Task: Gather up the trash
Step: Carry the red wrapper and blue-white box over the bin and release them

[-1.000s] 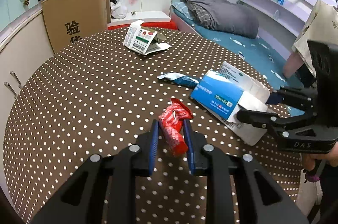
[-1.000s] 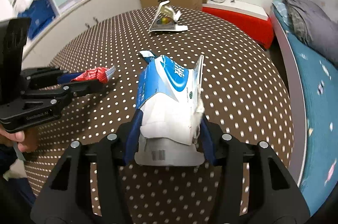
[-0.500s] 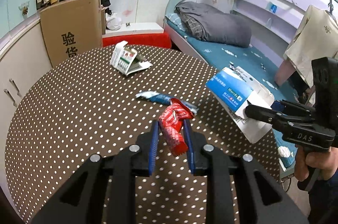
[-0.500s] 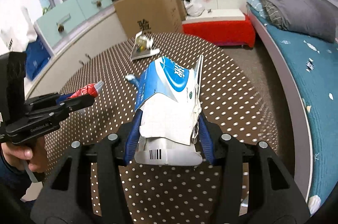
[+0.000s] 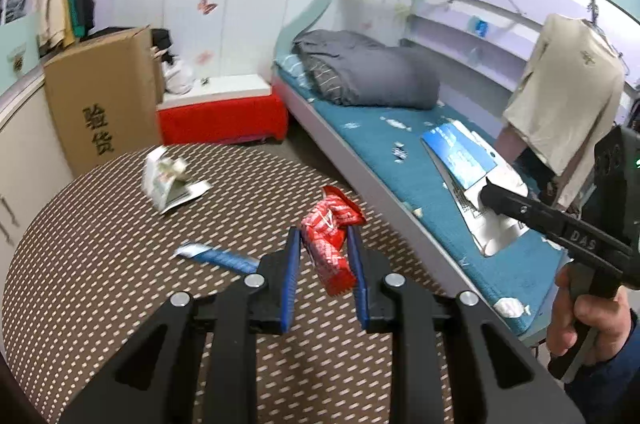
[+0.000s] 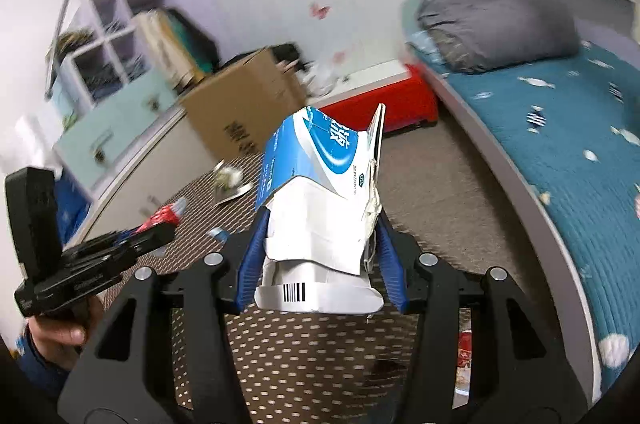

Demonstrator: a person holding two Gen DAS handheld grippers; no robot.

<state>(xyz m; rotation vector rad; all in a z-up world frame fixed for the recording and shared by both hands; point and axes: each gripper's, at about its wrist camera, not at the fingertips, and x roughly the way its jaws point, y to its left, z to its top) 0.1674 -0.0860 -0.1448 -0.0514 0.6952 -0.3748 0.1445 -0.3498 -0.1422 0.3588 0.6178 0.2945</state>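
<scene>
My left gripper (image 5: 325,248) is shut on a crumpled red wrapper (image 5: 330,240), held in the air above the brown dotted table (image 5: 100,264). My right gripper (image 6: 320,232) is shut on a torn blue and white carton (image 6: 320,184), lifted past the table's right edge. In the left wrist view that carton (image 5: 464,160) hangs over the bed side with the right gripper (image 5: 490,192) clamping it. The right wrist view shows the red wrapper (image 6: 164,216) sticking out of the left gripper (image 6: 160,230). A blue wrapper (image 5: 218,256) and an opened white box (image 5: 166,180) lie on the table.
A teal bed (image 5: 460,224) with a grey duvet (image 5: 372,72) runs along the right. A cardboard box (image 5: 100,96) and a red bench (image 5: 220,116) stand behind the table. A beige garment (image 5: 568,104) hangs at right. A hand (image 5: 584,320) grips the right tool.
Both grippers have risen from the table and swung right toward the bed, each keeping its piece of trash. The right gripper has rolled. The table now sits lower and further left.
</scene>
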